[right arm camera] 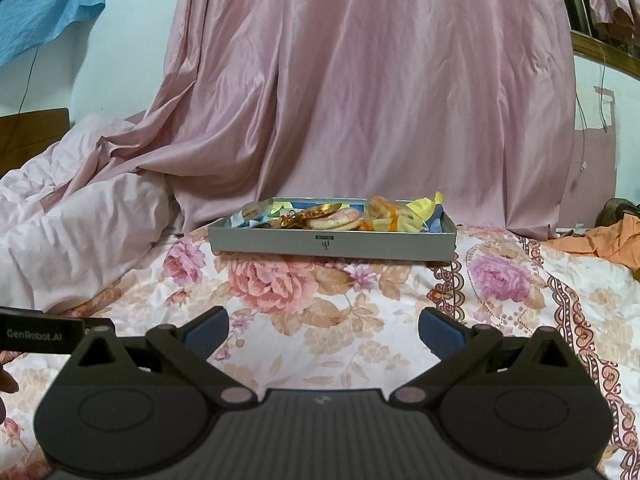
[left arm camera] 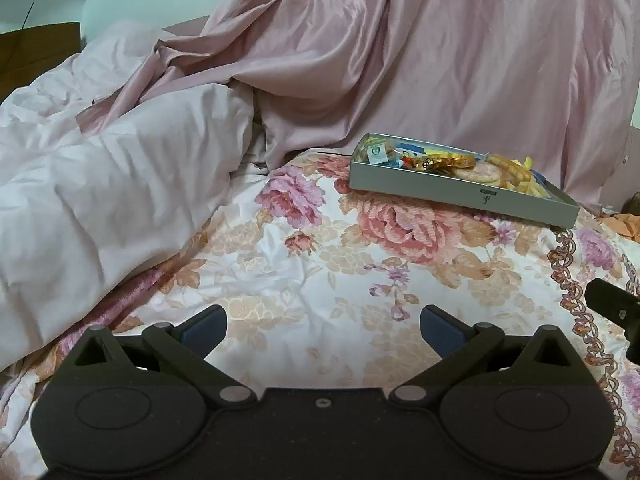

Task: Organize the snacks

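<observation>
Grey box (right arm camera: 332, 242) (floral bedspread (right arm camera: 320, 320)).

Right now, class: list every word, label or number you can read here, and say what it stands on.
"GenRobot.AI": on the left gripper's black body, seen at the right wrist view's left edge.
Small dark mark on the grey snack box: too small to read.
Snack wrappers: print too blurred.

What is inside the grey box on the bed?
The grey box holds wrapped snacks: a round pink biscuit pack, gold-wrapped sweets and yellow wrappers. Its front wall hides whatever lies lower inside, so the full contents cannot be seen.
</observation>
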`<state>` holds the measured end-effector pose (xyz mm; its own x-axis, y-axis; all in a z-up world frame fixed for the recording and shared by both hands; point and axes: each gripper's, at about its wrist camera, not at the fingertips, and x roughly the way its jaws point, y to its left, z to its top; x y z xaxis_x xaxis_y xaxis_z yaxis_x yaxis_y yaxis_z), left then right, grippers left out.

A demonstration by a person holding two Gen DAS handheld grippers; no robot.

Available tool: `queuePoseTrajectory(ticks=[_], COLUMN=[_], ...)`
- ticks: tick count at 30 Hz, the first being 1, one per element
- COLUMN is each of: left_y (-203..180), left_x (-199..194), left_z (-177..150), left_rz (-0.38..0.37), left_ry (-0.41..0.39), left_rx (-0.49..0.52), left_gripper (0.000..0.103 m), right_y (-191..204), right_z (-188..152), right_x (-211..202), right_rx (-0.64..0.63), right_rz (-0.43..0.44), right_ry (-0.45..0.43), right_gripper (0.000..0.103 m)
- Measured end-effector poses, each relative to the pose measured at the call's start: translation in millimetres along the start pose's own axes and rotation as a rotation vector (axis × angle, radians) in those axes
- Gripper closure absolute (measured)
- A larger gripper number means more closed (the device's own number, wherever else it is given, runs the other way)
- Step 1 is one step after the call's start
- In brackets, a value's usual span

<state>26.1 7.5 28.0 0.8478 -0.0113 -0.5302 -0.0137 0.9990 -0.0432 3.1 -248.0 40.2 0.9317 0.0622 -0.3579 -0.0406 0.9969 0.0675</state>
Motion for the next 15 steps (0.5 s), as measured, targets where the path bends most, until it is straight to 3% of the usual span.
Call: queuePoseTrajectory(ticks=[15], left_y=[2.3], left_x=[16.9], left_z=[-15.6], left_rz=[0.017], left_ry=[0.021], left_rx=[0.028], left_gripper=[0.001], right_y=[-0.1], right_z=[-18.0], right_x=[15.0], right_rx=[0.013], right_rz=[0.012], right_ry=[0.041], right_gripper=[0.0])
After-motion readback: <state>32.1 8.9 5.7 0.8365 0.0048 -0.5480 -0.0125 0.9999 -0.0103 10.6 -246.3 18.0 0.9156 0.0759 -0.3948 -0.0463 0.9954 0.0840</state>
